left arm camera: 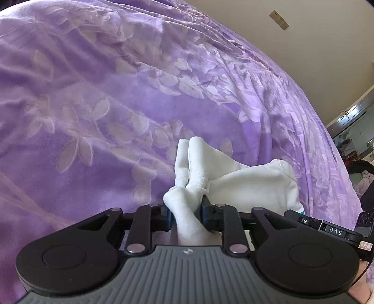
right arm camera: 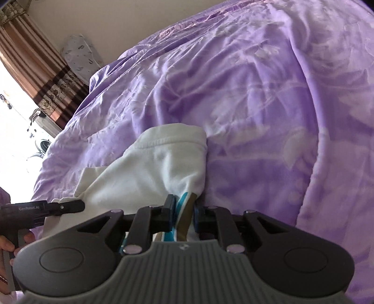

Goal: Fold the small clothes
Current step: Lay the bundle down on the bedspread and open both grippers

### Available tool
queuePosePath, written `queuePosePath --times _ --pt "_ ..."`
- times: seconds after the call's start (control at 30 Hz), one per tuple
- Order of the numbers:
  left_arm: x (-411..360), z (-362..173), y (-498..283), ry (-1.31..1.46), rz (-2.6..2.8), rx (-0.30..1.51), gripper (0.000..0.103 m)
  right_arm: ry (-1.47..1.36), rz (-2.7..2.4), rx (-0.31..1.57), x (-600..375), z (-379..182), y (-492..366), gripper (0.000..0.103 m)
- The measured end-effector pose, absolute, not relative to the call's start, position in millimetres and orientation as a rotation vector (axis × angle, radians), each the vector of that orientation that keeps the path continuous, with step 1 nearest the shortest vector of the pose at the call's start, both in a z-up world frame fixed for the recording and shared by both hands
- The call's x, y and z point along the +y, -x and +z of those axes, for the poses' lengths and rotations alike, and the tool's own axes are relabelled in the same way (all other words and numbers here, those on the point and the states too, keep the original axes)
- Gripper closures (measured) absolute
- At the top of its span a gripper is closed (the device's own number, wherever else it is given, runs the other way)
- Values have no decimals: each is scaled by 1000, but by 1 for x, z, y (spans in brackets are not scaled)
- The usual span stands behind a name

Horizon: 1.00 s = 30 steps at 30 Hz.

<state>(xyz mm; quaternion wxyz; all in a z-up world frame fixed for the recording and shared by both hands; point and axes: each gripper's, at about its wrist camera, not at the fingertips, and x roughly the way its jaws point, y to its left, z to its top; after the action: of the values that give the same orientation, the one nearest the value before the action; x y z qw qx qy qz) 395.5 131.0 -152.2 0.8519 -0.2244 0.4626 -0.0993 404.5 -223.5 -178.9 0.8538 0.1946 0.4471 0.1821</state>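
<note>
A small white garment [left arm camera: 252, 184] lies bunched on a purple flowered bedspread [left arm camera: 105, 93]. My left gripper [left arm camera: 187, 208] is shut on two ribbed white cuff ends of it, which stick out past the pads and rest on the bedspread. In the right wrist view the same garment [right arm camera: 159, 168] spreads forward, its hem folded at the far side. My right gripper [right arm camera: 184, 208] is shut on an edge with teal and brown stripes [right arm camera: 184, 210]. The left gripper's finger [right arm camera: 70, 207] shows at the garment's left side, and the right gripper's body [left arm camera: 327, 228] at the right of the left wrist view.
The bedspread [right arm camera: 280, 93] is wrinkled and fills most of both views. A brown curtain [right arm camera: 35, 65] and a bright window are at the left, with a patterned covered item [right arm camera: 79, 53] by the wall. A wall socket [left arm camera: 278, 19] is high up. A person's hand [right arm camera: 9, 243] holds the left tool.
</note>
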Motion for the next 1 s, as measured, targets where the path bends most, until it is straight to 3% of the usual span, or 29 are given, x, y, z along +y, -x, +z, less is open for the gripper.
queuePosePath --times 0.1,0.4,0.57,0.63,0.8,0.9,1.0 --pt "131 -138 -387 454 -172 938 69 -381 351 919 -224 -169 -400 84" --pt "107 -79 -318 312 -116 789 69 -338 365 842 -232 -111 -339 83" --pt "76 -89 -283 235 -127 793 69 -241 420 852 -205 -105 -288 83" --pt "72 -103 -281 210 -90 822 75 -226 423 867 -200 -114 -279 83" --pt "88 -123 -280 257 -11 871 79 -200 378 903 -200 -139 -275 97" --pt "91 -106 -270 274 -14 856 79 -196 363 890 -200 -130 -269 89" --pt "84 -90 -250 260 -40 824 79 -183 363 870 -199 -120 -251 88"
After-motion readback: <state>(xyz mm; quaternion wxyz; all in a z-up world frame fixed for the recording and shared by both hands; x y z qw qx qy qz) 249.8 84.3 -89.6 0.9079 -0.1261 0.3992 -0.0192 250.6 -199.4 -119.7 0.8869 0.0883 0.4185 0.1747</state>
